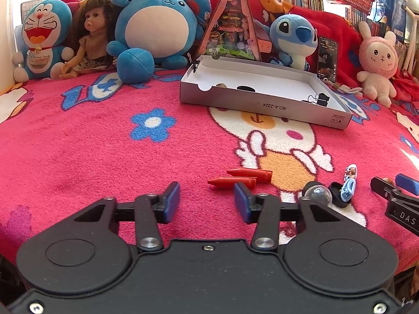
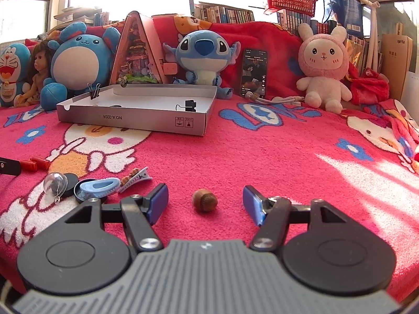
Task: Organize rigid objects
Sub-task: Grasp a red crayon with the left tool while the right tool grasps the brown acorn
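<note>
My left gripper (image 1: 207, 201) is open and empty, low over the pink blanket, with two red crayons (image 1: 239, 178) just ahead of its right finger. A clear ball (image 1: 318, 193), a black lid (image 1: 339, 191), a blue clip (image 1: 347, 189) and a patterned hair clip (image 1: 351, 171) lie to its right. My right gripper (image 2: 205, 204) is open, with a brown acorn (image 2: 204, 200) lying between its fingers, untouched. The same ball (image 2: 54, 181), blue clip (image 2: 99, 187) and patterned clip (image 2: 134, 176) lie to its left. The shallow grey box (image 1: 264, 107) stands ahead, also in the right wrist view (image 2: 131, 117).
Binder clips (image 2: 189, 106) and small items lie inside the box. Plush toys (image 1: 157, 26), a doll (image 1: 90, 34), a triangular toy house (image 1: 231, 23) and a phone (image 2: 254, 72) line the back. A pink bunny plush (image 2: 323, 68) sits at the back right.
</note>
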`<state>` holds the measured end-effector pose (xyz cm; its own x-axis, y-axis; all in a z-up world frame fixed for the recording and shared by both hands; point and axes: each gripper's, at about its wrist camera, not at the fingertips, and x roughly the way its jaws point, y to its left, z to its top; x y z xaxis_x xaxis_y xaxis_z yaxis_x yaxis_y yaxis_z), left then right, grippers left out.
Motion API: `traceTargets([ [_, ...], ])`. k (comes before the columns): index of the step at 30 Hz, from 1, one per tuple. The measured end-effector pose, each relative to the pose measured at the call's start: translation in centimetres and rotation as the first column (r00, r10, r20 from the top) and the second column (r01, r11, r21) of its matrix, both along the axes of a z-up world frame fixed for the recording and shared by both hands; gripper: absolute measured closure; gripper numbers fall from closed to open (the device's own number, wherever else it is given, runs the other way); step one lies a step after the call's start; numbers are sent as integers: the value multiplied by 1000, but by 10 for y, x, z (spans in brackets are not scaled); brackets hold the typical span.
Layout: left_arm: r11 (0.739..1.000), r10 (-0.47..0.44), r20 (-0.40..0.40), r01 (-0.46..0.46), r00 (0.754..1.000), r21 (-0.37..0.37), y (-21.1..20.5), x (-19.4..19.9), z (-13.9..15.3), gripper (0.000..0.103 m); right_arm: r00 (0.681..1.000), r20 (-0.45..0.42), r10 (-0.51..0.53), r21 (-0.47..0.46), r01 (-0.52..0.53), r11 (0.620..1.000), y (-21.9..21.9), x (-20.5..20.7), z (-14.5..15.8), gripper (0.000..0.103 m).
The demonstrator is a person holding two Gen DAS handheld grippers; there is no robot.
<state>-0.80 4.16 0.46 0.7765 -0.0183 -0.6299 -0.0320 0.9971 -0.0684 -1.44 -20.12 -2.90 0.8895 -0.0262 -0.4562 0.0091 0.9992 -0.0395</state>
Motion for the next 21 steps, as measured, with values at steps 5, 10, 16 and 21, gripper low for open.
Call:
traceTargets([
  [5, 1000, -17, 34, 16, 999, 22, -13, -2, 1, 39, 1000, 2, -1, 3, 1, 1000, 0, 1, 0, 29],
  [10, 999, -30, 33, 29, 999, 23, -20, 3, -2, 39, 1000, 4, 11, -1, -11, 1000, 2, 0, 0, 32],
  [16, 1000, -27, 29, 27, 999, 1, -21, 10, -6, 46, 1000, 5, 20, -12, -20, 1000, 6, -1, 0, 42],
  [21, 999, -46, 30, 46, 998, 5, -21, 10, -5, 61, 1000, -6, 20, -20, -20, 1000, 7, 0, -1, 75],
])
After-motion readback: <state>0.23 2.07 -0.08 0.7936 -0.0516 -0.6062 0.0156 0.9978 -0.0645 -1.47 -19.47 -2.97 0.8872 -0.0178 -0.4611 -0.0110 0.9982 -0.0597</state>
